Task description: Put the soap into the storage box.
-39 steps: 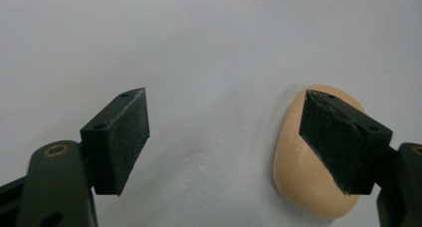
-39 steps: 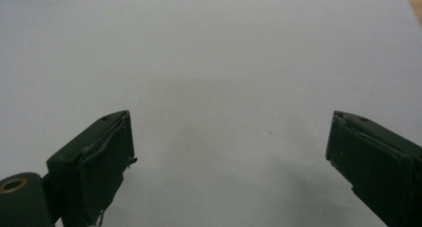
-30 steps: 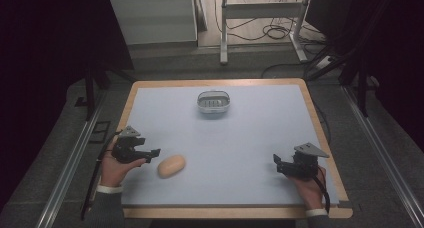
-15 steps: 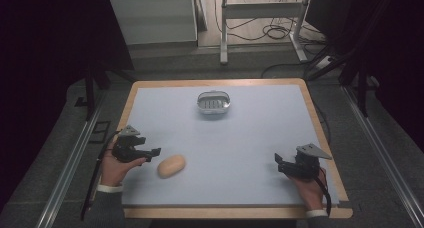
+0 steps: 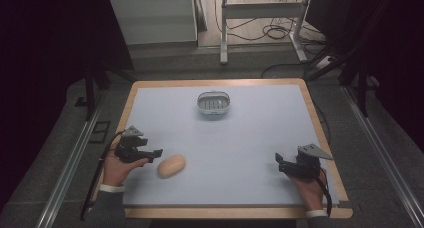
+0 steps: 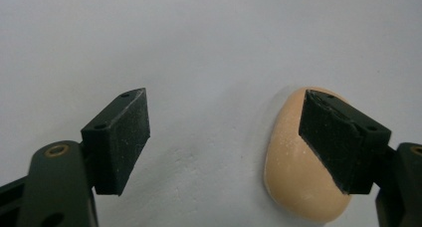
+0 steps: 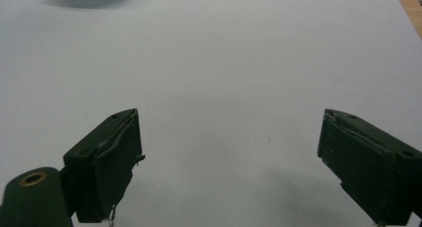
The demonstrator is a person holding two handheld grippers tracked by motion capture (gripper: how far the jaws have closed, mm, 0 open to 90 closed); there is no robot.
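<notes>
Smooth tan oval bread roll (image 5: 171, 166), lying flat, just beside the open left claw (image 5: 152, 154), partly behind one jaw.

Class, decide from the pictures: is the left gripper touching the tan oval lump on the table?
Cannot tell. In the left gripper view one pad of the open left gripper overlaps the tan lump, with no visible gap or contact. The high view is too small.

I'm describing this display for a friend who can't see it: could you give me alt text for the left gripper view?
A tan, egg-shaped bread roll lies on a pale blue-grey table surface, partly behind the right-hand black jaw of the open left gripper. The other jaw stands well apart at the left, with bare surface between the two.
</notes>
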